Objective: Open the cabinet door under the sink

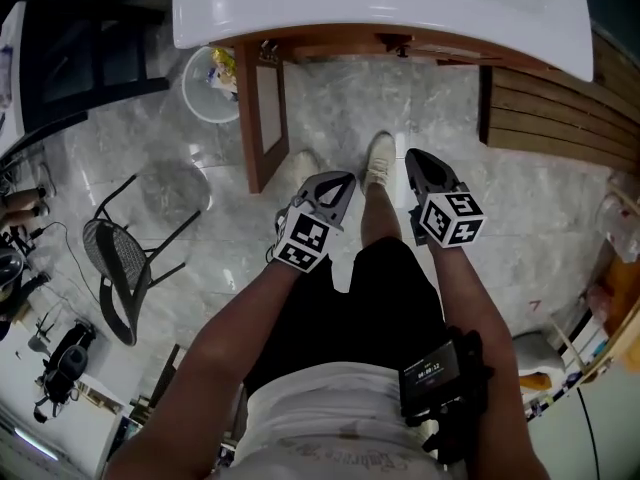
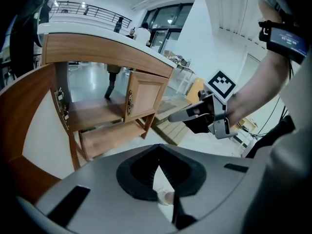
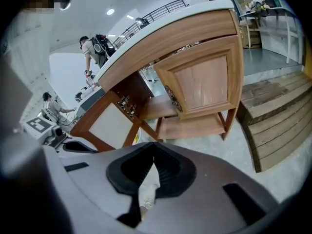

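We note the left gripper [image 1: 338,183] with jaws pressed together on nothing, held over the floor. The right gripper [image 1: 418,163], just beside it, is likewise closed and empty. The cabinet door [image 1: 262,118] under the sink [image 1: 380,3] stands swung open, apart from both; the wrist display's digits are too small to read.

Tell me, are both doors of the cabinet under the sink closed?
No, in the right gripper view the left door stands swung wide open, and only the right door is shut.
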Demonstrator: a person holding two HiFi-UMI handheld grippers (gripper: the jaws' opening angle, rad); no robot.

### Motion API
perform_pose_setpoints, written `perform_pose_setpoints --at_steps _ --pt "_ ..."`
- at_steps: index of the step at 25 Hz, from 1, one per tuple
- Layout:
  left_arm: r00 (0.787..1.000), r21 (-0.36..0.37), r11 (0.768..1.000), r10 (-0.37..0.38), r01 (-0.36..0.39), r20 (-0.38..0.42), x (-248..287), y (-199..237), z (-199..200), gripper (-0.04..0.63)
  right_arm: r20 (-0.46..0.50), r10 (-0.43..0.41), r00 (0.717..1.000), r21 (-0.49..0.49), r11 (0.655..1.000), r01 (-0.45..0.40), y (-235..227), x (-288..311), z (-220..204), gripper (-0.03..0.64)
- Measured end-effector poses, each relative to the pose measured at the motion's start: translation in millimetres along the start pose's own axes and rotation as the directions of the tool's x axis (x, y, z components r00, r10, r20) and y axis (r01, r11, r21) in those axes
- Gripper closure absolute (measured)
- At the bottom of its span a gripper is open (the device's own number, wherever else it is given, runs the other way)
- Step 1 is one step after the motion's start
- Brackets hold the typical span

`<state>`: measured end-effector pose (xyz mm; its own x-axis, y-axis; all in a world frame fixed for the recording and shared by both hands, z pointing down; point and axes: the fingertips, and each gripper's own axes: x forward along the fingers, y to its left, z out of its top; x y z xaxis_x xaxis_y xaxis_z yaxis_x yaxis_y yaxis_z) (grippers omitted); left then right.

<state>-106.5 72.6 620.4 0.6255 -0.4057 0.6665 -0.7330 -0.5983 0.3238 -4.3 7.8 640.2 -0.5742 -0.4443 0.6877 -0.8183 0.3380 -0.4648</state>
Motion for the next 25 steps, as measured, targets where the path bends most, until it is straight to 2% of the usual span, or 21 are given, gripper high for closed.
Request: perform_pose_setpoints --at_steps 6,15,25 --pt "0.997 -0.050 0.996 0.077 -0.075 0.030 20 1 24 0.584 -0.025 0.039 0.999 -0.026 0.999 -0.040 -26 8 20 0.603" --pt "0.984 -0.145 0.977 0.167 -0.157 0.062 34 1 44 0.584 -0.061 0.096 0.994 -0.098 0.990 -0.102 -39 31 53 0.603" --pt "0.964 -0.228 0.946 0.254 -0.229 0.084 35 7 41 0.584 -0.084 0.121 0.989 -0.143 0.981 -0.132 -39 60 76 0.603"
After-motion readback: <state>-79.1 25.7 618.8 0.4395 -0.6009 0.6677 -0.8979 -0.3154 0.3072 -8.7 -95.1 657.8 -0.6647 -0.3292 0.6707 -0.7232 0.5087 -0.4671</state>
